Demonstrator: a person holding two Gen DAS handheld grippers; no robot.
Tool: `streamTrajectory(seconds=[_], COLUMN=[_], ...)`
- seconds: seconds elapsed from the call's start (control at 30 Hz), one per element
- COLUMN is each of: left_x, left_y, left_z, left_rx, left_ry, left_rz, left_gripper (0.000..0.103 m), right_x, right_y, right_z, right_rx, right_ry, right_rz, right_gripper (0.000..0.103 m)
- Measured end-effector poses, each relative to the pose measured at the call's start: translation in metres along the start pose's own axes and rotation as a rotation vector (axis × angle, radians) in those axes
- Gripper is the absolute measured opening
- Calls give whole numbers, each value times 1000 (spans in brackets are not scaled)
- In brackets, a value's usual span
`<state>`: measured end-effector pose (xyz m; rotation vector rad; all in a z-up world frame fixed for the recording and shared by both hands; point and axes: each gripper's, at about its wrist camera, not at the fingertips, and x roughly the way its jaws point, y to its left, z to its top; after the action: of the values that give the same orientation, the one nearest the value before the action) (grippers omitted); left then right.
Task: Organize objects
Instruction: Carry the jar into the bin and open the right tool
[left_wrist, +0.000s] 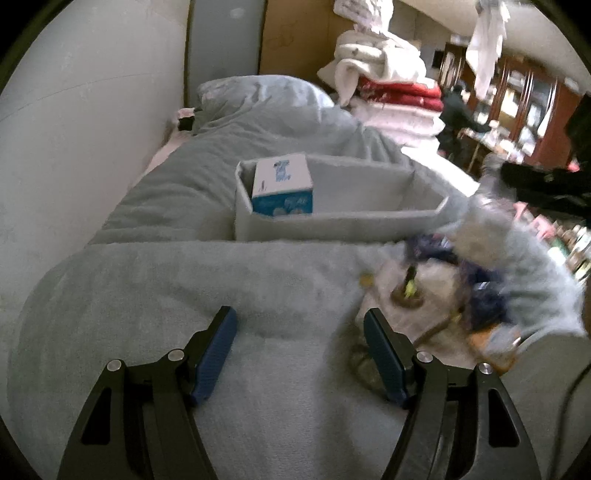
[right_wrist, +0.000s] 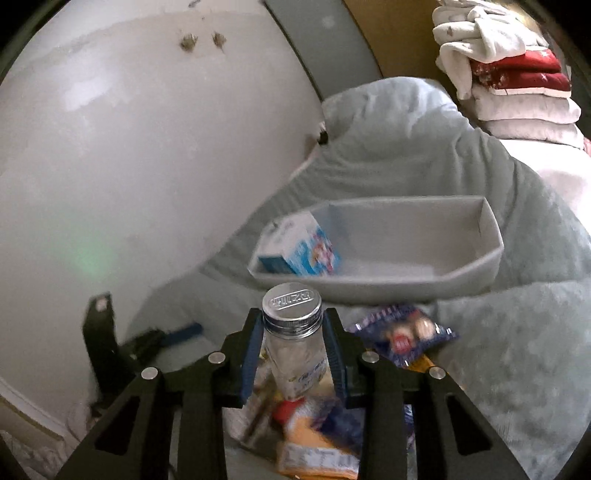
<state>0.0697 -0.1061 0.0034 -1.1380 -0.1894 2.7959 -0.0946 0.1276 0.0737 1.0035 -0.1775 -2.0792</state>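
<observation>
Right gripper clamped, jaws closed on a clear glass jar with a silver screw lid, held upright above blurred snack packets, among them a dark blue wrapper. Beyond the jar, a grey rectangular storage bin resting on the pale grey-green bed blanket, with a blue and white carton tilted at its left end. Left gripper hovering over the blanket, jaws wide apart, gripping nothing. Far right, stacked white and red quilts.

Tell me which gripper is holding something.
The right gripper: its fingers clamp a clear jar with a silver lid. The left gripper is open and empty.
</observation>
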Motion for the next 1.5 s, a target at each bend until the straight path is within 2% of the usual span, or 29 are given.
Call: streamTrajectory(seconds=[0.17,0.27,0.37,0.43,0.5,0.57,0.63,0.77,0.87,1.0,1.1,1.13,1.2,1.27,1.33,1.43,1.5], left_x=[0,14,40,55,77,97,110,112,112,113,110,108,104,94,84,66,55], left_y=[20,24,17,7,-2,-5,-3,-6,-10,-17,-21,-22,-20,-17,-14,-9,-8], left_z=[44,76,105,117,124,125,120,109,105,98,93,92,89,85,82,73,66], left_rx=[-179,-222,-205,-154,-95,-88,-107,-100,-66,-13,26,32,28,6,-21,-71,-93], left_ry=[-73,-104,-91,-81,-37,19,41,1,-11,-20,-26,-31,-46,-75,-108,-160,-175], left_rz=[-111,-147,-107,-98,-103,-108,-129,-112,-82,-44,-12,-6,-5,-10,-20,-46,-74], left_gripper=[70,70,68,67,67,67,67,66,66,67,67,67,67,67,67,67,67], right_x=[14,34,73,103,134,164,189,219,219,212,202,197,183,169,147,104,78], right_y=[-7,-12,-31,-49,-66,-77,-83,-98,-103,-94,-90,-86,-76,-69,-60,-52,-50], right_z=[43,75,100,108,110,105,97,82,72,71,71,72,75,77,77,65,54], right_rx=[72,106,205,279,353,386,392,463,531,502,528,531,526,505,450,355,310], right_ry=[4,15,63,120,190,267,343,418,407,451,428,418,391,363,331,270,232], right_rz=[-14,-78,-125,-140,-155,-163,-195,-162,-112,-78,14,51,125,153,148,87,51], right_gripper=[32,32,32,32,32,32,32,32,32,34,35,40,45,45,45,45,50])
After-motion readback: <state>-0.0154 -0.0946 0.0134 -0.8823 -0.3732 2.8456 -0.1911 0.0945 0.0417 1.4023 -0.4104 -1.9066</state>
